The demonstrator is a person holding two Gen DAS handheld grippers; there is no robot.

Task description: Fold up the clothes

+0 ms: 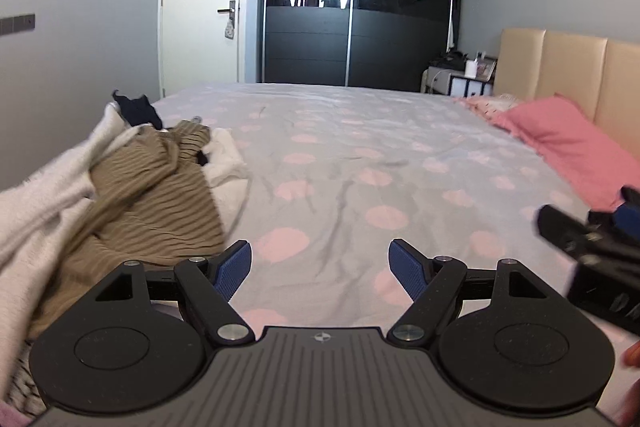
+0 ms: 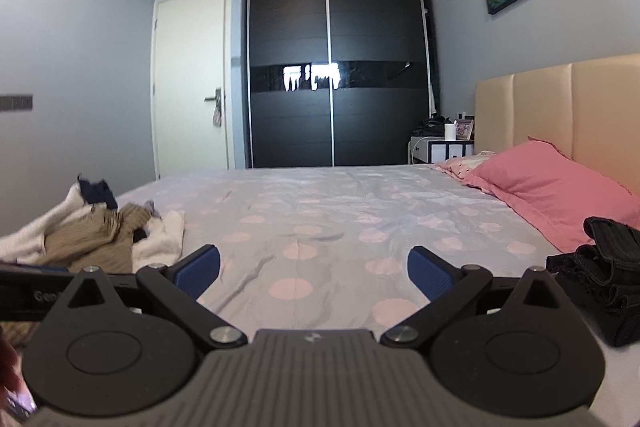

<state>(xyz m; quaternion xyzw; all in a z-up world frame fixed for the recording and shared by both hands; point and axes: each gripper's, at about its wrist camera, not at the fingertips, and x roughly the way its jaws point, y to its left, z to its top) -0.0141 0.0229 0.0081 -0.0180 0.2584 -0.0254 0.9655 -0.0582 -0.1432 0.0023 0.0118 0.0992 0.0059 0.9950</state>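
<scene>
Your left gripper (image 1: 320, 269) has its jaws spread wide and holds nothing; it hangs over the dotted bed sheet (image 1: 360, 155). Your right gripper (image 2: 314, 273) is also wide open and empty above the same sheet.

The pile of clothes (image 1: 120, 187) lies at about 10 o'clock from the left gripper, near the bed edge. In it you see a brown striped garment (image 1: 160, 195) on top of white cloth (image 1: 48, 195), with a dark piece (image 1: 138, 111) at the far end.

In the right wrist view a black garment (image 2: 604, 271) lies at 3 o'clock, just beside the pink pillow (image 2: 552, 187). I cannot tell if they touch.
</scene>
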